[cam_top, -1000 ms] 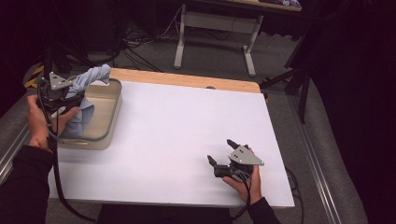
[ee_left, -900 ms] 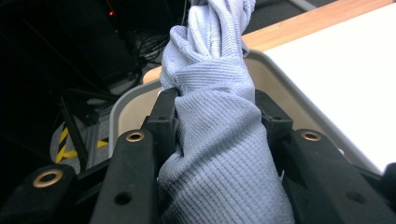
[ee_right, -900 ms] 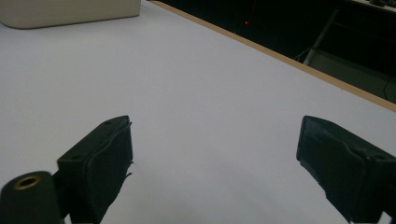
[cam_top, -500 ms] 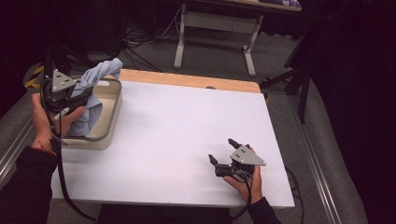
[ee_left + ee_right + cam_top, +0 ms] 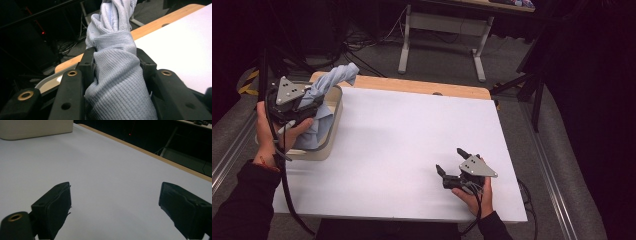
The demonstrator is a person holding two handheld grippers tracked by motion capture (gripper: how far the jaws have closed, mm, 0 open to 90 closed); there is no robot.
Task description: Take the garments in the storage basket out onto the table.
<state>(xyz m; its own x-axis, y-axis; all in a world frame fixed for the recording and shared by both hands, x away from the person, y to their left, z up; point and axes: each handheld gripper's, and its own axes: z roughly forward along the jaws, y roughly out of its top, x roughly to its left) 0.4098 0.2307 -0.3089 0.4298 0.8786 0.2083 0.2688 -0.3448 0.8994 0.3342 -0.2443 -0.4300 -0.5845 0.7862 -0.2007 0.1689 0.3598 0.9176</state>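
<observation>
Where the white tabletop (image 5: 402,135) meets its wooden edge sits one cream tub (image 5: 331,131), rounded, smooth. One cloth (image 5: 117,75), pale blue, ribbed knit, twisted, rises from the tub, pinched by the left hand-held gripper (image 5: 314,102). The right hand-held gripper (image 5: 115,205) rests spread, empty, on the tabletop.

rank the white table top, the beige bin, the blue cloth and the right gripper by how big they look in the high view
1. white table top
2. beige bin
3. blue cloth, partly hidden, so its rank against the bin is unsure
4. right gripper
</observation>
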